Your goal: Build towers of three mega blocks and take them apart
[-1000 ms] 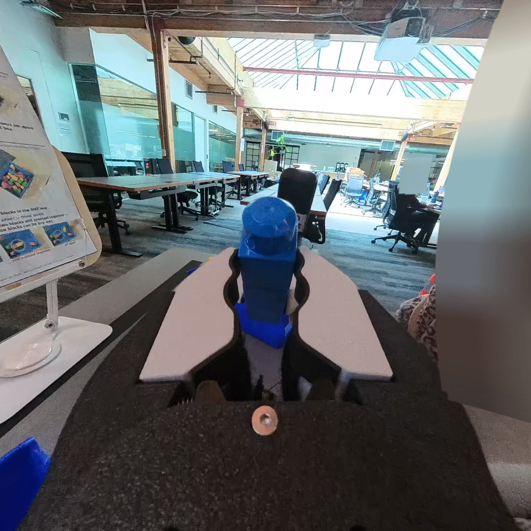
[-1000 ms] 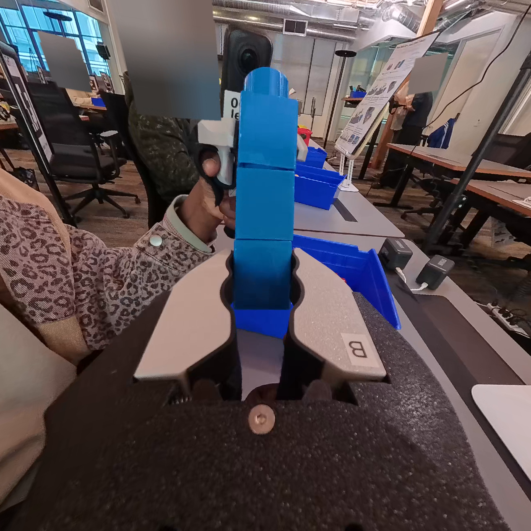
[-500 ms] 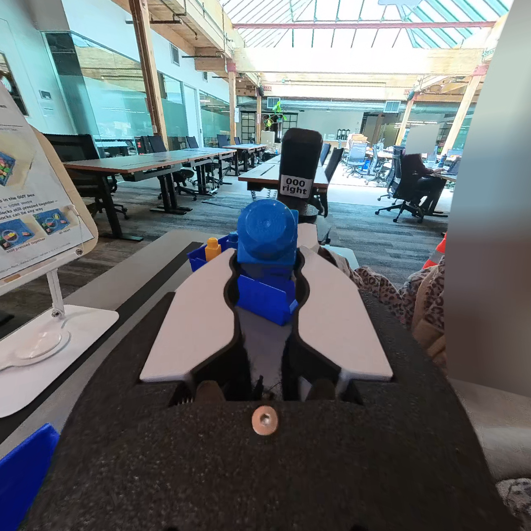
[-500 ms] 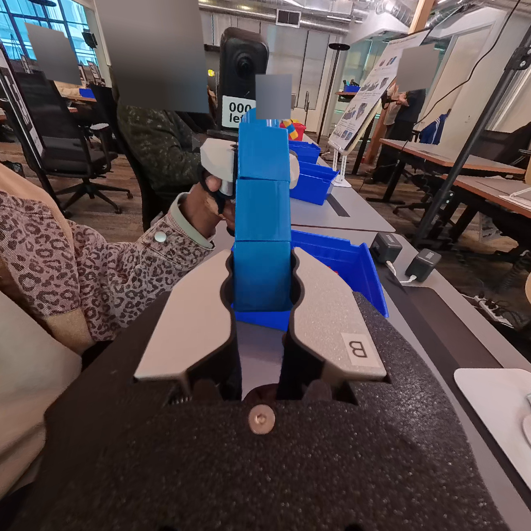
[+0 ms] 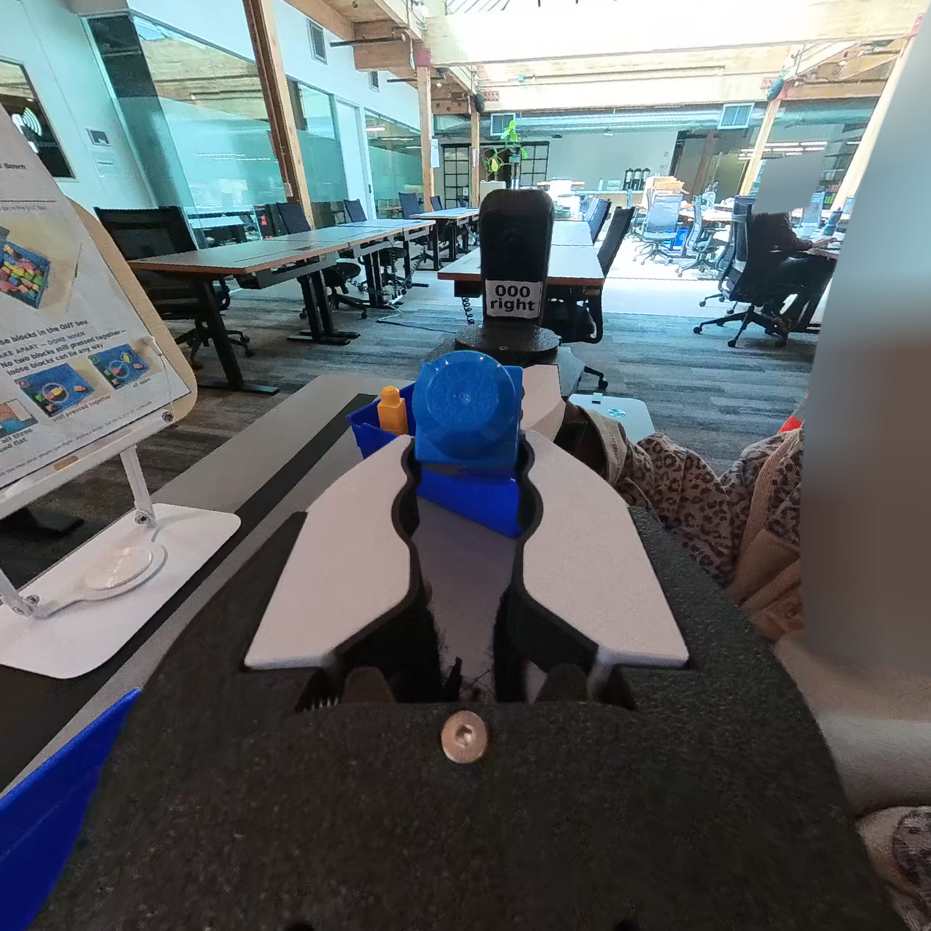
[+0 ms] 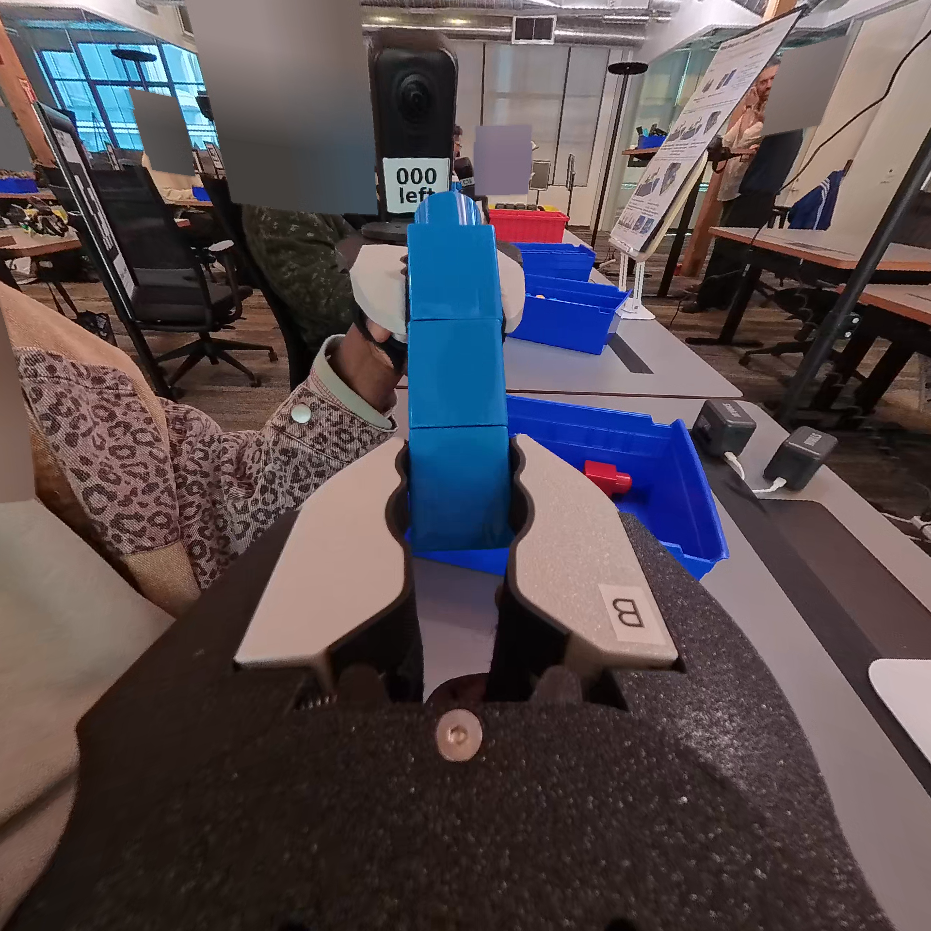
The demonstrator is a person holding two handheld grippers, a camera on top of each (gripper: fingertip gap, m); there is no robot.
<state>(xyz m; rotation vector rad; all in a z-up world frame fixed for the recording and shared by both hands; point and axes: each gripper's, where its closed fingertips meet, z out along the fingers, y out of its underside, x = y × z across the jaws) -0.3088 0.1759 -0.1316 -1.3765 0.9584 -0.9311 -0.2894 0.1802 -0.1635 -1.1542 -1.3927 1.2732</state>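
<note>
Open-plan office, long grey table point(image 6: 604, 373) with blue bins along it; both my grippers are raised above it. Right gripper point(image 6: 458, 483): jaws narrowed to one block's width, clamped on the bottom block of the blue tower point(image 6: 456, 373). Left gripper point(image 5: 466, 468): seen in its own view closed around the top block, whose round stud faces the lens; from the right wrist view its white fingers point(image 6: 378, 282) flank that same block. The tower thus hangs in the air between the two grippers, three blocks pressed together, seams flush.

Progress, as I judge it: one tower is built; pulling it apart is either about to begin or barely begun, since no seam shows a gap. The nearest blue bin point(image 6: 670, 483) holds a loose red block point(image 6: 607, 476); an orange block point(image 5: 392, 415) stands in another bin.

Not legible: the tower's middle and bottom blocks in the left wrist view, hidden behind the top block; most of each bin's contents, blocked by the tower and gripper bodies; how many towers remain.
</note>
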